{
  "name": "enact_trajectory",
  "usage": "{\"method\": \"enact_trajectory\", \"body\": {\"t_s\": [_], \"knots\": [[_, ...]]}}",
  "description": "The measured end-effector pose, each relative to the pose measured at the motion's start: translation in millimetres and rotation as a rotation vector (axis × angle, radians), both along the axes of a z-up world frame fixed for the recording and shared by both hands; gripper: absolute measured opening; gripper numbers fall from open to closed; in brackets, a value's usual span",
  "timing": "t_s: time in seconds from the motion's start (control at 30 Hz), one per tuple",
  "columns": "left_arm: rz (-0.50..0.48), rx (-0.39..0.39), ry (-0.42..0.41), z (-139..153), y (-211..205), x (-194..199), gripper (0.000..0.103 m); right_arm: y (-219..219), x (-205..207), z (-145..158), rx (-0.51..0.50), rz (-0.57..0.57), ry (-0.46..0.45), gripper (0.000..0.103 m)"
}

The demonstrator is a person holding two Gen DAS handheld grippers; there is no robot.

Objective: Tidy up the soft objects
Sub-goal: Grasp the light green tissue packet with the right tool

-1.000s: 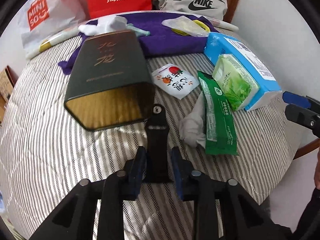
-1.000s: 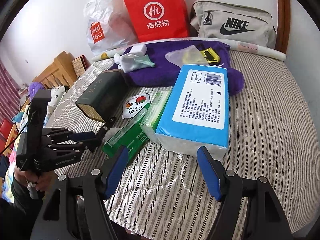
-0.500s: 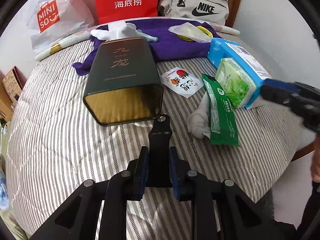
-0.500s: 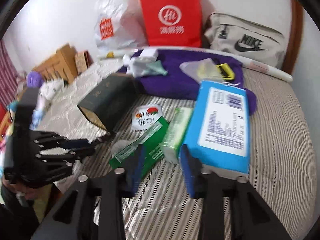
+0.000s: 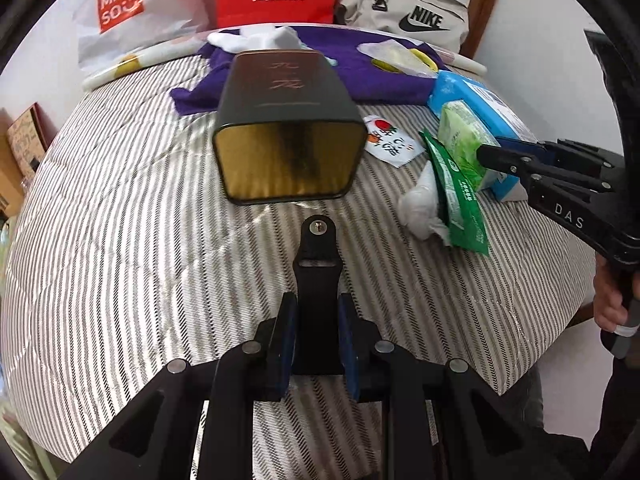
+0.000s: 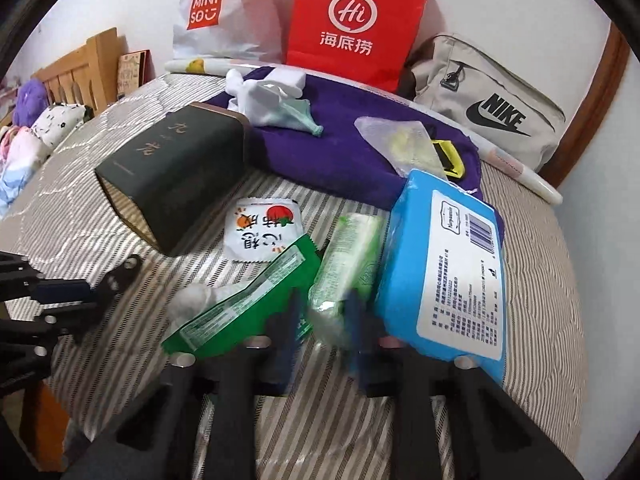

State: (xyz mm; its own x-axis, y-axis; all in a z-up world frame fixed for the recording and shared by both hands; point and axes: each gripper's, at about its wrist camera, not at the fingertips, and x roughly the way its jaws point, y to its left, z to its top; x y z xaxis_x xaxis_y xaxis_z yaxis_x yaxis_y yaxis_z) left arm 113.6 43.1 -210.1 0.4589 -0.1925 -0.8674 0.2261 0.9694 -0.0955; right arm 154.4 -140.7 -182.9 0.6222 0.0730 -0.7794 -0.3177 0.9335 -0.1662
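My left gripper [image 5: 316,344] is shut on a black strap-like piece [image 5: 318,280], held above the striped bed in front of the open end of a dark green tin [image 5: 286,128]. My right gripper [image 6: 324,328] has its blue pads narrowed around the near end of a light green tissue pack [image 6: 346,260], between a dark green packet [image 6: 248,300] and a big blue tissue pack [image 6: 448,264]. In the left wrist view the right gripper's tips [image 5: 496,156] touch the light green pack [image 5: 462,136]. A crumpled white tissue [image 5: 420,204] lies beside the dark green packet.
A white sachet with a tomato print [image 6: 260,228] lies by the tin. A purple cloth [image 6: 340,152] holds white socks [image 6: 272,96] and a clear bag. Red bag [image 6: 356,20], Miniso bag [image 6: 216,12] and Nike pouch [image 6: 488,92] line the wall.
My right gripper moved forward and left, narrowing from wide open to close around the light green tissue pack. My left gripper drew back a little from the tin, still holding the strap.
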Motion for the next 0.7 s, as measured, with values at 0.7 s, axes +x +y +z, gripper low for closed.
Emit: {"method": "enact_trajectory", "body": {"t_s": [0.7], "knots": [[0.103,0.005,-0.003,-1,9,-4,0.020,-76,-84,15,0.176,0.041,0.074,0.017]]}}
